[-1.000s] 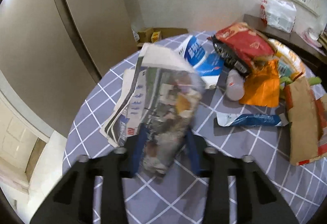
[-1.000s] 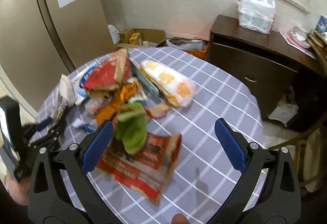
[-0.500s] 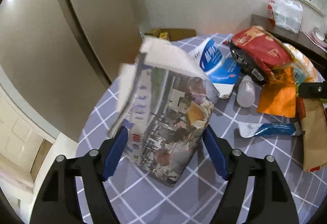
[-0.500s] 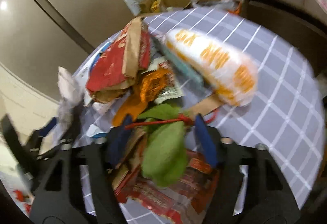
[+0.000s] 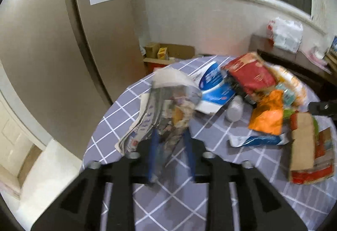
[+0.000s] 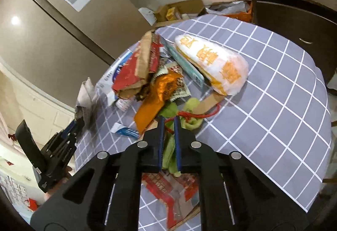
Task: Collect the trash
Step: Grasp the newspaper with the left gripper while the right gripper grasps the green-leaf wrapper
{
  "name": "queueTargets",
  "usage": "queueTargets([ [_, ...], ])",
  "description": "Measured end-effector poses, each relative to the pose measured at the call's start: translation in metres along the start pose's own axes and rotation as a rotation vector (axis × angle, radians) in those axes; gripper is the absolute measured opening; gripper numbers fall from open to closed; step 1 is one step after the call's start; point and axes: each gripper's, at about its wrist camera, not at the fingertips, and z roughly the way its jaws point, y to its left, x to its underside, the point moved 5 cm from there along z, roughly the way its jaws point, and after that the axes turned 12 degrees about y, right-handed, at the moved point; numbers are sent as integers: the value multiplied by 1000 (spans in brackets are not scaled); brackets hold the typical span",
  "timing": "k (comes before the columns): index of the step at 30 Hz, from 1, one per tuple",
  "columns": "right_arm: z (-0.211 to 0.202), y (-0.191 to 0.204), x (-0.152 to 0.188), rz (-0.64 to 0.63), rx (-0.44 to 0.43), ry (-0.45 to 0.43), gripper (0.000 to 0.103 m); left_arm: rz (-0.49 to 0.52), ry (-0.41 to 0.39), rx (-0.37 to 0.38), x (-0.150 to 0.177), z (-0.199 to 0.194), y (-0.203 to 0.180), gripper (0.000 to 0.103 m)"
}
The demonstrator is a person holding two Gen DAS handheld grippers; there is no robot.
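My left gripper is shut on a folded newspaper and holds it over the left side of the round grey checked table; the newspaper also shows in the right wrist view. My right gripper is shut on a green cloth with a red string, over a red paper bag. A pile of trash lies mid-table: a red bag, an orange wrapper, a white and orange bag, a blue and white packet.
A dark wooden cabinet stands beyond the table with a plastic bag on top. Cardboard boxes lie on the floor by the wall. A tall beige fridge stands at the left. The table's right part is bare cloth.
My left gripper has closed on the newspaper and lifted it. My right gripper has moved down to the pile and closed on the green cloth.
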Motion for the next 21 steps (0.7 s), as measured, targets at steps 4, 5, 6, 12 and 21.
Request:
queueTargets([
  [4, 12, -4, -7, -3, 58, 14, 66, 11, -2, -93, -3, 20, 2, 94],
  [5, 19, -5, -9, -3, 55, 32, 66, 19, 34, -90, -4, 31, 2, 94],
  [6, 24, -6, -11, 2, 49, 51, 65, 14, 47, -75, -5, 36, 3, 93],
  [12, 39, 3, -11, -35, 14, 114, 18, 35, 81, 24, -9, 38, -3, 0],
  [21, 7, -3, 1, -20, -35, 53, 13, 42, -74, -44, 1, -7, 12, 99],
])
